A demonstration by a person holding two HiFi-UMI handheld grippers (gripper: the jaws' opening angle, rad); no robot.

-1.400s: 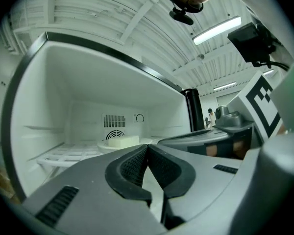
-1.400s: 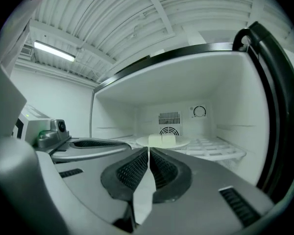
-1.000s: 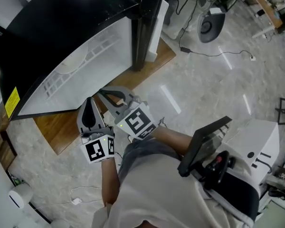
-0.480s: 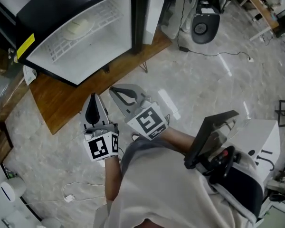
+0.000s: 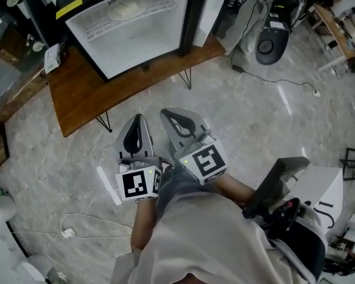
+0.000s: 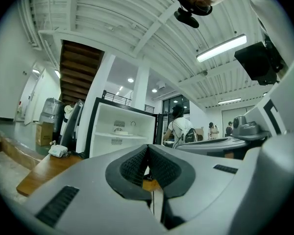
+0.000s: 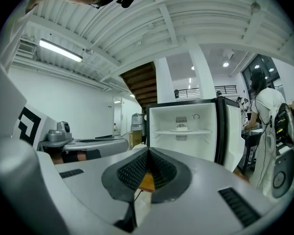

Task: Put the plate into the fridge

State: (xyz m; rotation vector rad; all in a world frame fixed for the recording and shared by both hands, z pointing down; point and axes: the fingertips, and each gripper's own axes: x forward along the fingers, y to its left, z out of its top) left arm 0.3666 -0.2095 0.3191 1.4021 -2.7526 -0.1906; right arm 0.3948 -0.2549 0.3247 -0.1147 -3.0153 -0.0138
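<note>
Pale grey marble-look floor (image 5: 248,123) is seen pretty much everywhere, with a white cable (image 5: 67,233) lying on it up close and a black one (image 5: 273,81) strung across further off. A low wooden desk (image 5: 77,93) is held up on thin black legs. Overhead, a white ribbed ceiling (image 7: 157,18) is lit by strip lights (image 7: 60,50). The brown underside of a staircase (image 6: 78,67) is framed by white walls (image 7: 83,111), and dark-framed glass doors (image 6: 172,103) can be made out at the back.
</note>
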